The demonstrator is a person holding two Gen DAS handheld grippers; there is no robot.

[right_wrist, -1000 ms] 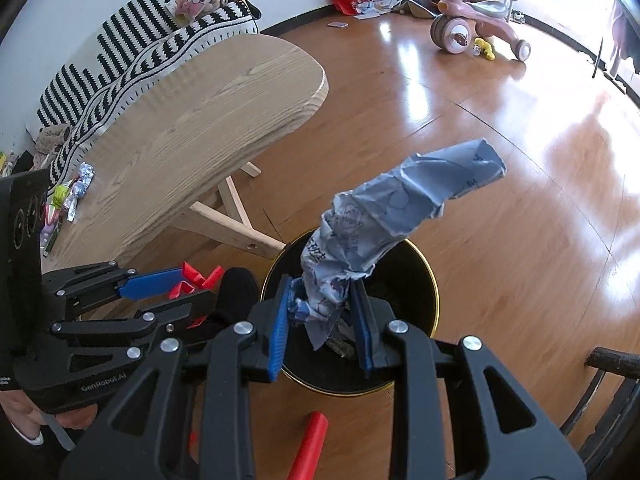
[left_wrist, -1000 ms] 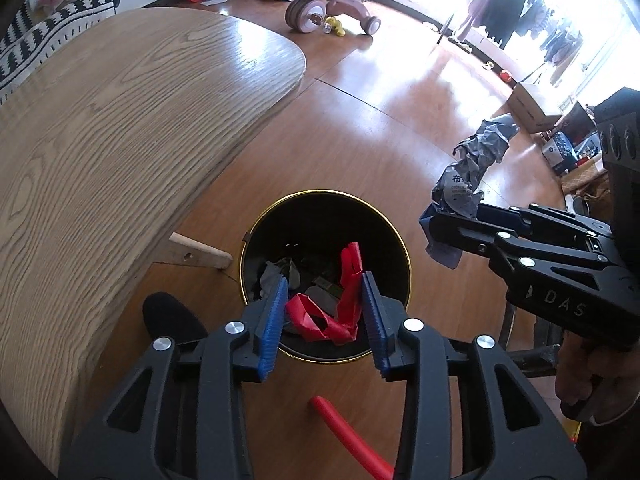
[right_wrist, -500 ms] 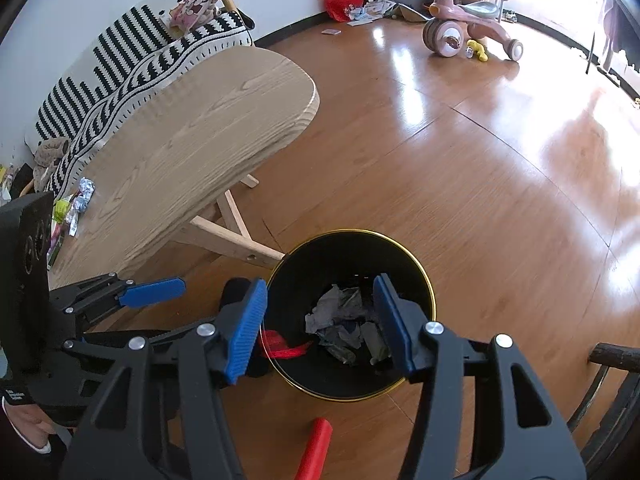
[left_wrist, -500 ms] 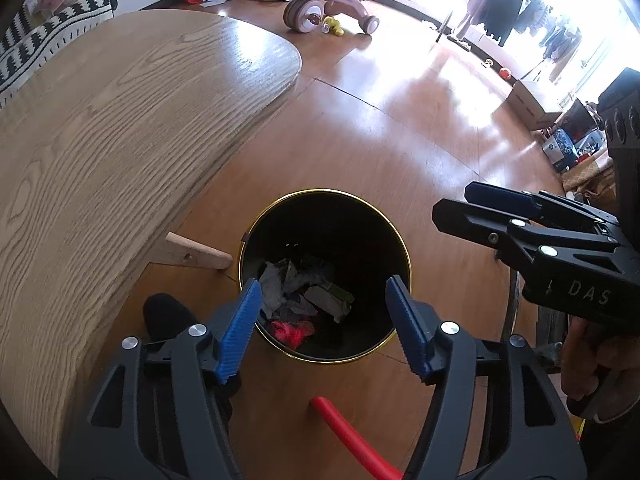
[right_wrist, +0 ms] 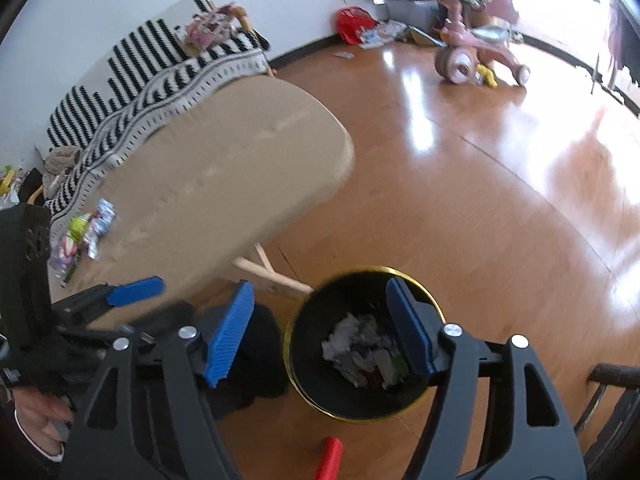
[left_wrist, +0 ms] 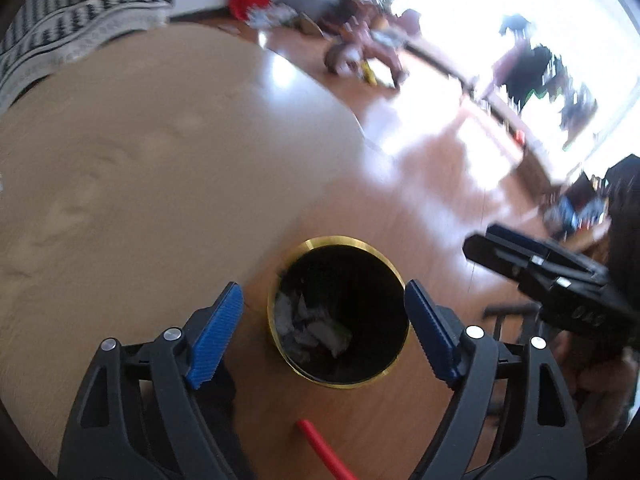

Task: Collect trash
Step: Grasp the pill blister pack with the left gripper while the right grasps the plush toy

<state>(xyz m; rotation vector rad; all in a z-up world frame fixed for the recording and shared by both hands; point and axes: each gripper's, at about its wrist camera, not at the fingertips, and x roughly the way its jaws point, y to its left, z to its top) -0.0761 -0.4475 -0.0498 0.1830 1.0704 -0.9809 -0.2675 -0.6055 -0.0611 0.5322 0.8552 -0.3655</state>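
Glossy wooden floor [right_wrist: 460, 184] fills the room, with a pale wooden table [right_wrist: 224, 184] at the left and a black bin with a gold rim [right_wrist: 362, 270] standing on the floor beside the table's edge. Crumpled paper and wrappers [right_wrist: 360, 346] lie inside the bin at the bottom.

Both tools point steeply down over the bin. The left gripper [left_wrist: 324, 336] has its jaws opening, blue pads [left_wrist: 214, 344] spread wide to either side of the bin mouth, with nothing between them. The right gripper [right_wrist: 320, 332] also has its jaws opening and empty; its right pad overlaps the bin's opening. In the right wrist view the left gripper shows at the left edge, a hand [right_wrist: 38, 420] wrapped round its handle.

More wrappers [right_wrist: 82, 236] lie on the table's near end. A red tube-like thing [left_wrist: 324, 452] lies on the floor near the bin, cut off by the frame. The left wrist view is smeared, so the trash in the bin there is hard to make out. A dark shape beside the bin [right_wrist: 256, 360] is half hidden behind the right gripper.
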